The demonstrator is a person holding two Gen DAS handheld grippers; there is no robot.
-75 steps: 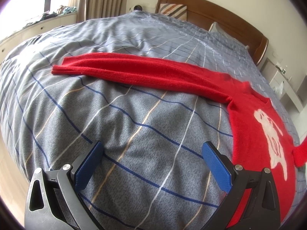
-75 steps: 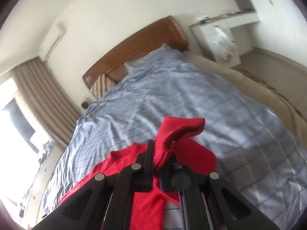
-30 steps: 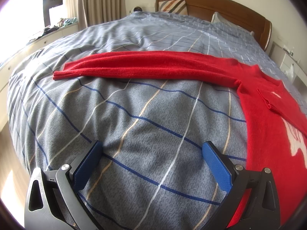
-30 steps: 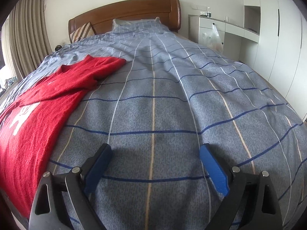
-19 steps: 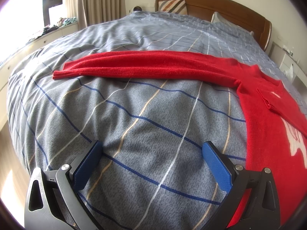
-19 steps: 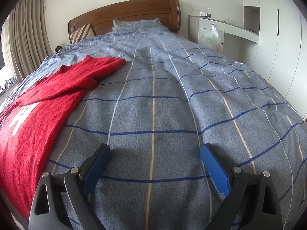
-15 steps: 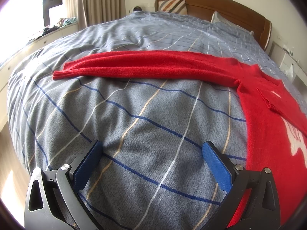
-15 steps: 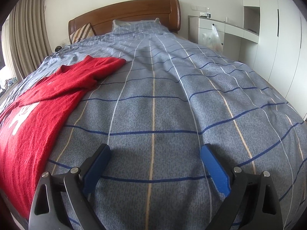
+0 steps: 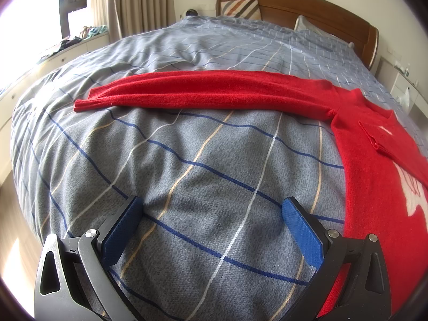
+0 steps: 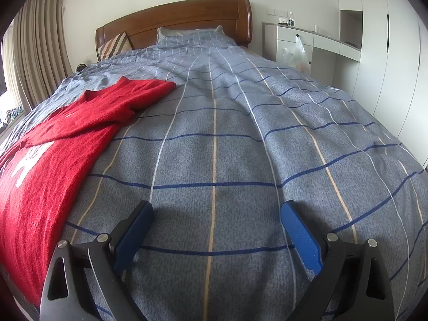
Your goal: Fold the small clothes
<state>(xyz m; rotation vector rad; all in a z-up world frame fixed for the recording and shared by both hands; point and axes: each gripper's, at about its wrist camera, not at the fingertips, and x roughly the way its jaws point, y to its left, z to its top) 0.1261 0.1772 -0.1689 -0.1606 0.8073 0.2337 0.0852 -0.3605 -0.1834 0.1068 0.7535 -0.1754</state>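
Note:
A small red sweater (image 9: 374, 165) with a white animal print lies flat on the blue-grey checked bed cover (image 9: 187, 160). Its left sleeve (image 9: 203, 93) stretches straight out to the left. Its right sleeve (image 10: 101, 115) is folded over the body, as the right wrist view shows. My left gripper (image 9: 211, 214) is open and empty over bare cover, left of the sweater's hem. My right gripper (image 10: 216, 219) is open and empty over bare cover, right of the sweater (image 10: 45, 174).
A wooden headboard (image 10: 182, 18) and pillows (image 10: 192, 34) are at the far end. A white dresser (image 10: 307, 45) with a plastic bag stands right of the bed. Curtains (image 9: 133, 2) and a window ledge are on the left. The bed's near edge is just below both grippers.
2.5 s ago my right gripper was shut on the right sleeve, held up; now it is open and empty and the sleeve lies folded over the body. Nothing has moved in the last second.

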